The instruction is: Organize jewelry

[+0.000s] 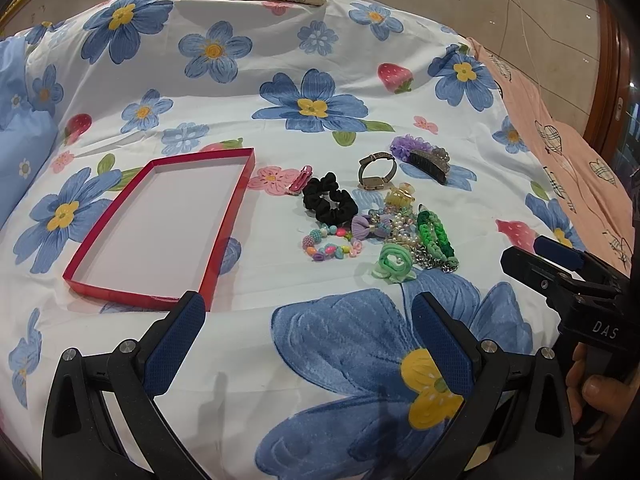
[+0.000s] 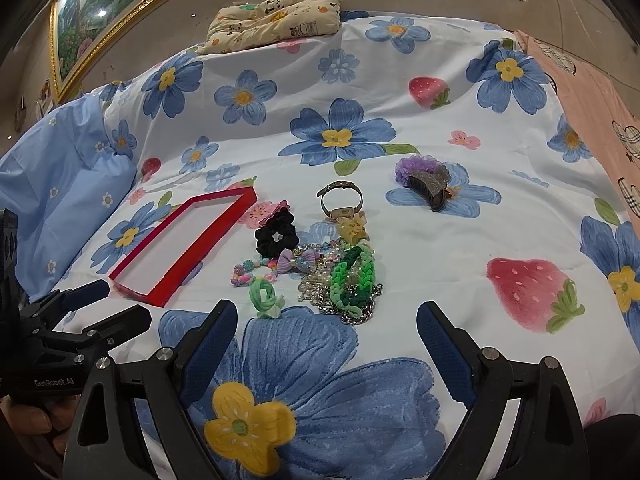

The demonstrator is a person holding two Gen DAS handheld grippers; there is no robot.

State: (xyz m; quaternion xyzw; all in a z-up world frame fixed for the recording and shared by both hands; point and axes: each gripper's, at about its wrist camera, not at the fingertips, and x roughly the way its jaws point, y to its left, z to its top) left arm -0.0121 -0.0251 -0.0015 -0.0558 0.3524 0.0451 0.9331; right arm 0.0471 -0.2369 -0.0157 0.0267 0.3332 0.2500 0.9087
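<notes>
A shallow red tray (image 1: 236,196) (image 2: 176,268) with a white floor lies on the flowered bedsheet. To its right sits a heap of jewelry: a black scrunchie (image 1: 329,200) (image 2: 276,237), a watch (image 1: 376,172) (image 2: 342,202), a pink clip (image 1: 300,179), a colourful bead bracelet (image 1: 330,244), a green braided band (image 1: 436,236) (image 2: 356,280) and a mint hair tie (image 1: 394,266) (image 2: 264,294). A dark claw clip (image 1: 428,162) (image 2: 428,186) lies farther back. My left gripper (image 1: 308,300) hovers open near the tray's front corner. My right gripper (image 2: 326,312) hovers open just before the heap. Both hold nothing.
A blue pillow (image 2: 60,184) lies at the left, a panda-print cushion (image 2: 276,12) at the head of the bed, and a pink blanket (image 1: 560,140) along the right. The right gripper (image 1: 568,276) shows in the left wrist view, a hand (image 1: 596,396) beneath it.
</notes>
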